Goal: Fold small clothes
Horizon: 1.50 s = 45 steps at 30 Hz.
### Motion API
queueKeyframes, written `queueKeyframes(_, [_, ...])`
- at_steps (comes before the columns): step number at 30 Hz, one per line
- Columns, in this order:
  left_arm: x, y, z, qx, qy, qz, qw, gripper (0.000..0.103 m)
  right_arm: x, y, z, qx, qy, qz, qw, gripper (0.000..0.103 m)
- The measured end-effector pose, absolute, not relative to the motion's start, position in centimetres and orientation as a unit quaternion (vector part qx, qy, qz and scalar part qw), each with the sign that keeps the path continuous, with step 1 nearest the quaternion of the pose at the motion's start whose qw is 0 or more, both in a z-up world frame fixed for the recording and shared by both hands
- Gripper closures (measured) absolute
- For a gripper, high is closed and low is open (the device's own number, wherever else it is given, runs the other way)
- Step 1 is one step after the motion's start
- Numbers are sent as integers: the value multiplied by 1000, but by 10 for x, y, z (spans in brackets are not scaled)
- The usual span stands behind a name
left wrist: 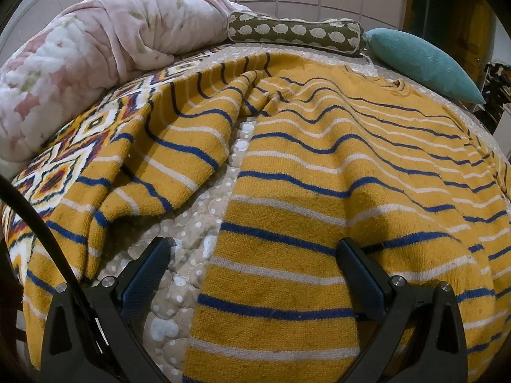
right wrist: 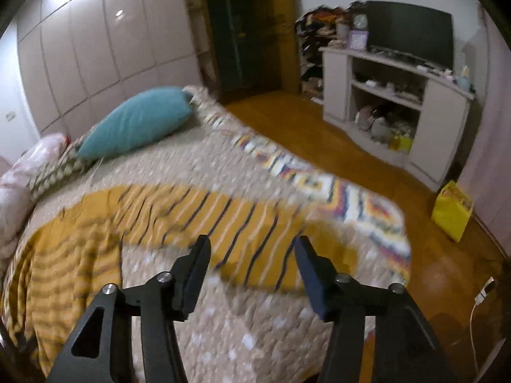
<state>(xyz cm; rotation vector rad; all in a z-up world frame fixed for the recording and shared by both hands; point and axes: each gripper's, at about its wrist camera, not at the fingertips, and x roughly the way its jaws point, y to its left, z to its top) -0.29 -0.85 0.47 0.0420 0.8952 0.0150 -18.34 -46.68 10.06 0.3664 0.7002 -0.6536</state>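
mustard sweater [left wrist: 319,166] w/ blue+white stripes; teal pillow [right wrist: 134,121]

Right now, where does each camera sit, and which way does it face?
Left wrist: on the left hand-held gripper, open, low over the striped sweater, facing the teal pillow.
Right wrist: on the right hand-held gripper, open, higher, facing across the bed toward the TV stand.
Shared: sweater, teal pillow, quilt.

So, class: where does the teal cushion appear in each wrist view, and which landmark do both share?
Left wrist: teal cushion at upper right, beside the sheep-print bolster.
Right wrist: teal cushion at upper left, on the bed.
Shared landmark: the striped yellow sweater.
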Motion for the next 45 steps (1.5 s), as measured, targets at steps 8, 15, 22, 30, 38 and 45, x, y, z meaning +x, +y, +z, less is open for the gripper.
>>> queueKeyframes(8, [-18, 24, 39, -19, 469, -46, 882, 30, -150, -400, 53, 161, 382, -237, 879, 43])
queueKeyframes(15, [-36, 107, 54, -7, 460, 15, 888, 17, -119, -358, 42, 125, 400, -186, 889, 38])
queueKeyframes(22, [-10, 144, 43, -1, 506, -17, 862, 83, -105, -332, 33, 102, 425, -169, 883, 38])
queueKeyframes(30, [74, 256, 79, -65, 461, 162, 870, 68, -102, -327, 35, 89, 428, -185, 880, 38])
queueKeyframes(38, [17, 242, 82, -74, 437, 113, 889, 39, -100, -328, 33, 104, 428, -187, 878, 37])
queueKeyframes(45, [-21, 150, 83, -123, 465, -70, 874, 39, -111, -336, 16, 172, 431, -151, 873, 37])
